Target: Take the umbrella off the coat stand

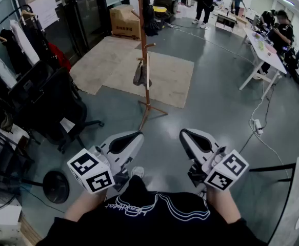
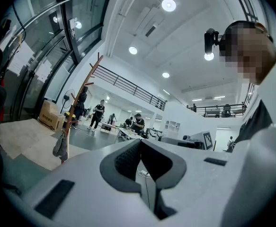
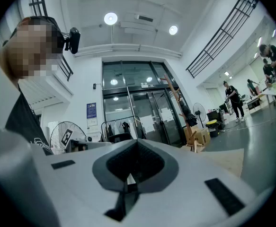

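Umbrella (image 1: 139, 76) hangs on coat stand (image 1: 142, 29), well beyond left claw (image 1: 138, 135) and right claw (image 1: 183, 132), both pressed together.

Coat stand (image 1: 143, 45) top cut off by upper edge; umbrella (image 1: 148, 72) too small for detail.

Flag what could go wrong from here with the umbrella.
The left gripper and right gripper are both shut and empty, well short of the coat stand; reaching in shut could knock the grey umbrella rather than grip it. The stand is slim with a dark garment up high, so a sideways pull might tip it.
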The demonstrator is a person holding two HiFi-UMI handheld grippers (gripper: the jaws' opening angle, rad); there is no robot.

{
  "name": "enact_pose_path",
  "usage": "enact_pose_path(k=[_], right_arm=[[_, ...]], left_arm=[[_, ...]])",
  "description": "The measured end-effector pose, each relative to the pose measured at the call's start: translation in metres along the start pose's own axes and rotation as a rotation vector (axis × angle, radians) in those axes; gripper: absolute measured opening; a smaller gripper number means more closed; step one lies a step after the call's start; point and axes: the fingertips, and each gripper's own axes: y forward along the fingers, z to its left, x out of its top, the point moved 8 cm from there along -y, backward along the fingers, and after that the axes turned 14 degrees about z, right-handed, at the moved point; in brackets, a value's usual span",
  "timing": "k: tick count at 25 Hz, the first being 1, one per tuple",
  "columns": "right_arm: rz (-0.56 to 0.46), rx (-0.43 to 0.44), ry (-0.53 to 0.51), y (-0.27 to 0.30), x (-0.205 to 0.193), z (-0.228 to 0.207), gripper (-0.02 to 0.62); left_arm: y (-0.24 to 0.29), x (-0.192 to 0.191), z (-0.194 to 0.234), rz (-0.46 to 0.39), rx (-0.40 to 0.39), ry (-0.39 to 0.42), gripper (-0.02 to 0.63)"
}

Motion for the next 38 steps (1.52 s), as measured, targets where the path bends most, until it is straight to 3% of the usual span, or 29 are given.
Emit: enact_pose_path(k=[15,18,25,32,38], right_arm=[[-0.040,-0.009,-0.095,-0.035,0.022,0.018,0.004],[-0.044,-0.019,-0.121,-0.038,0.027,0.019,0.121],[-0.038,-0.040,-0.158,-0.031,0.030,0.016,0.259],[-0.013,-0.077,-0.167,-0.013,0.029,-0.007,0.317],[-0.006,-0.102,-0.167,0.018,0.035,-0.037,0.330]], left_arm=[[-0.004,0.014,-0.033,-0.033,0.006,0.059,0.005],[-0.007,0.016,-0.037,-0.040,0.016,0.072,0.005],[-0.011,0.016,-0.029,-0.046,0.031,0.070,0.005],[-0.003,0.018,-0.006,-0.060,0.032,0.061,0.005],[0.010,0.027,0.035,-0.058,0.037,0.052,0.005]])
